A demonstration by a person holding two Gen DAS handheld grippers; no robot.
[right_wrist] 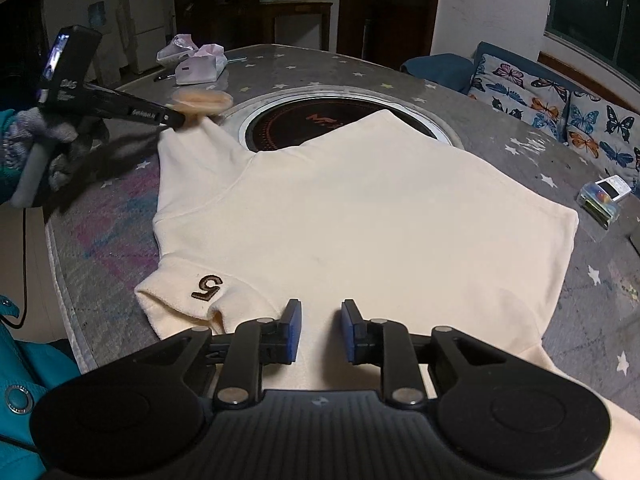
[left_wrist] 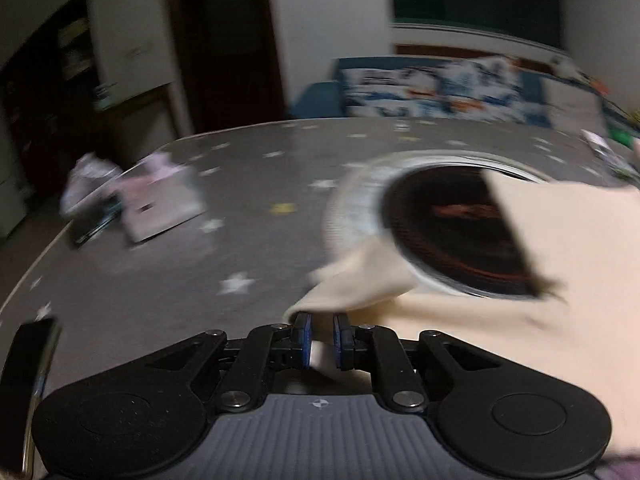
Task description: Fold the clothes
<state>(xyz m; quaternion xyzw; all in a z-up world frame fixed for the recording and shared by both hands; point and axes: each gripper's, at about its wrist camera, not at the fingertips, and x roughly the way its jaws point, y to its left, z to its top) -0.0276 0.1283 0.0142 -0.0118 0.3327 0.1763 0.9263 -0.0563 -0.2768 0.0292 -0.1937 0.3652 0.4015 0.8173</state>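
Observation:
A cream shirt (right_wrist: 340, 220) lies spread on the round table (right_wrist: 360, 76), partly covering a built-in black hob (right_wrist: 288, 128). One cuff bears a brown "5" (right_wrist: 207, 287). My left gripper (left_wrist: 323, 332) is shut on a cream sleeve tip (left_wrist: 352, 284), lifted a little off the table beside the hob (left_wrist: 448, 224). The right wrist view shows that gripper (right_wrist: 178, 122) at the far left, the blurred sleeve end (right_wrist: 202, 100) in its tips. My right gripper (right_wrist: 321, 330) is open low over the near part of the shirt, flat cloth showing between its blue pads (right_wrist: 294, 332).
A pink tissue pack (right_wrist: 200, 68) and a plastic bag sit at the table's far left side. A small white box (right_wrist: 604, 196) lies at the right edge. A gloved hand (right_wrist: 52, 140) holds the left tool. A sofa with butterfly cushions (right_wrist: 540, 100) stands behind.

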